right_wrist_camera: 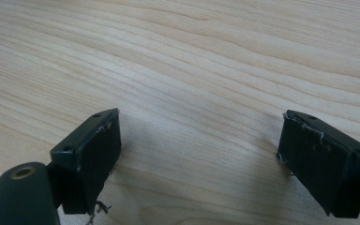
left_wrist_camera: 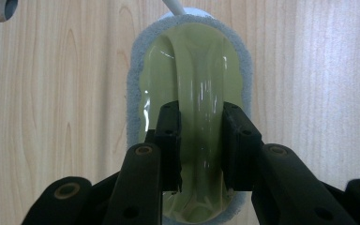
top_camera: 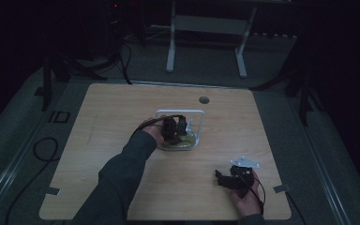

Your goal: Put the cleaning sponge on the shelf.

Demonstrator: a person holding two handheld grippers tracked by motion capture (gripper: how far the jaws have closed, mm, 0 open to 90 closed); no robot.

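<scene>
Left gripper on a scrubber at mid-worktop

The left gripper (left_wrist_camera: 200, 140) pinches the green handle of a grey-edged scrubber (left_wrist_camera: 190, 65) beside a white wire stand (top_camera: 180, 112). Near right, the right gripper (right_wrist_camera: 197, 159) rests with jaws spread over bare worktop (right_wrist_camera: 192, 61).

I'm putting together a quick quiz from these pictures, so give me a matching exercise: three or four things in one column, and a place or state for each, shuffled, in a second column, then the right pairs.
Things:
1. left gripper
2. right gripper
3. scrubbing brush
4. round hole

Places or states:
A. jaws wide apart over bare wood
B. in the table near its far edge
C. closed on a glossy green handle
D. lies flat, grey fuzzy rim around a green top

Pairs: 1-C, 2-A, 3-D, 4-B
</scene>
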